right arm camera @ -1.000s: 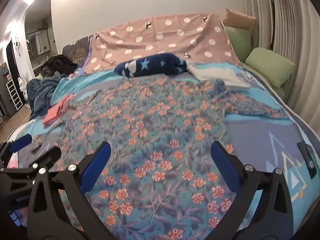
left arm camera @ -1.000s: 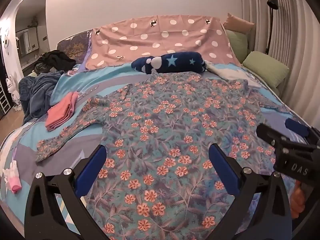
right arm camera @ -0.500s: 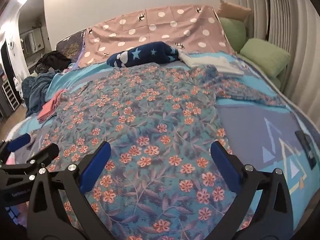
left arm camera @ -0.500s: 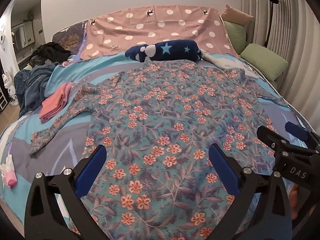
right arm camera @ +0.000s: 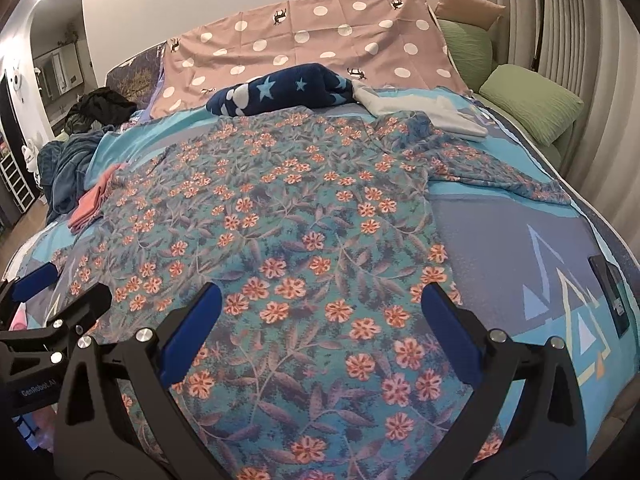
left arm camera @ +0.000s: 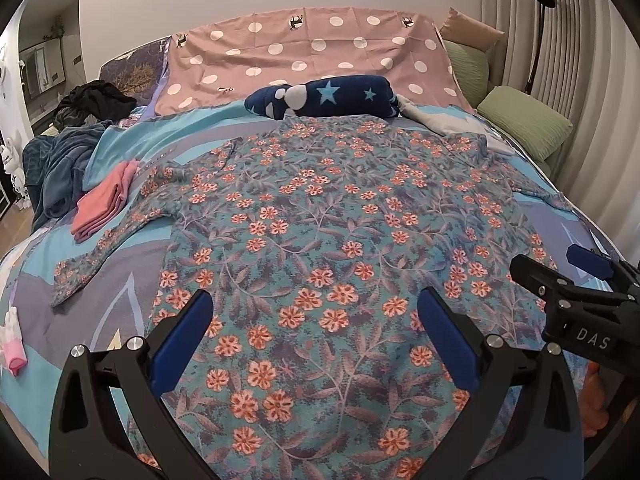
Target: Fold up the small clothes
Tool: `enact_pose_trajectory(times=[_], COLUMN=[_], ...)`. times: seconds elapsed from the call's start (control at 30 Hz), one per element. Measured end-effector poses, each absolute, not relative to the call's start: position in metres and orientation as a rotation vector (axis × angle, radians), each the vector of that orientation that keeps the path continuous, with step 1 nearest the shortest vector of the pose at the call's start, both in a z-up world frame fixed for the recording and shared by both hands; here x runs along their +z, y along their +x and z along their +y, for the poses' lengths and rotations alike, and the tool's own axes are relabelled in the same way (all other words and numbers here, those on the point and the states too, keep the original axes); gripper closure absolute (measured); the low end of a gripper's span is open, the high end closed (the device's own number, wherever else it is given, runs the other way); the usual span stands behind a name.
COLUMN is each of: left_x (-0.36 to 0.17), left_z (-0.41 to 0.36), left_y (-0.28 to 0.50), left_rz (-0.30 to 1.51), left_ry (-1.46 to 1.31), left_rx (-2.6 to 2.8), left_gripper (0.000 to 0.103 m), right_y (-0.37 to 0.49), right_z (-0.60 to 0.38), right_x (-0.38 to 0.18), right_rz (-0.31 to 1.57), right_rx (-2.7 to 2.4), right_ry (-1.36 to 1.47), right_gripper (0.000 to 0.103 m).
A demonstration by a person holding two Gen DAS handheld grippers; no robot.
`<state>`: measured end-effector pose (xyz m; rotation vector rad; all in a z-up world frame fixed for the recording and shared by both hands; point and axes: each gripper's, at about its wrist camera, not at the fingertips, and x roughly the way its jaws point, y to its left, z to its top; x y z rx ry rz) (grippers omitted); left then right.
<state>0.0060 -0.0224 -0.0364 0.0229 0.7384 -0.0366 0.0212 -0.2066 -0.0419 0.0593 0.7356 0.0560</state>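
A teal long-sleeved top with orange flowers (left arm camera: 320, 240) (right arm camera: 288, 216) lies spread flat on the bed, hem nearest me, sleeves out to both sides. My left gripper (left arm camera: 316, 316) hovers open over the hem, nothing between its blue pads. My right gripper (right arm camera: 320, 312) also stands open above the hem, further to the right. In the left wrist view the right gripper (left arm camera: 568, 276) shows at the right edge; in the right wrist view the left gripper (right arm camera: 48, 292) shows at the left edge.
A folded pink garment (left arm camera: 104, 200) lies left of the top. A dark blue star-patterned roll (left arm camera: 324, 96) and a white cloth (right arm camera: 420, 108) lie beyond the collar. Green pillows (left arm camera: 524, 120) line the right side. A dark phone (right arm camera: 612, 296) rests near the right bed edge. Small pink-white socks (left arm camera: 14, 340) sit far left.
Both grippers have moved forward and lower over the hem, so the top now fills more of each view. Both stay open.
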Motion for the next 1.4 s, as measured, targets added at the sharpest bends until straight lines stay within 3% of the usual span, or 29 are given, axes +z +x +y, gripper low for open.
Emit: enact_pose_trajectory(times=[1.4], left_x=[-0.057], left_z=[0.078], left_y=[0.026], left_rz=[0.746], left_ry=[-0.168], left_rx=[-0.052], left_gripper=[0.001], right_y=[0.064], right_z=[-0.087], right_x=[-0.043], right_rz=[0.783], right_rx=[0.129], right_ry=[-0.156], right_gripper=[0.002])
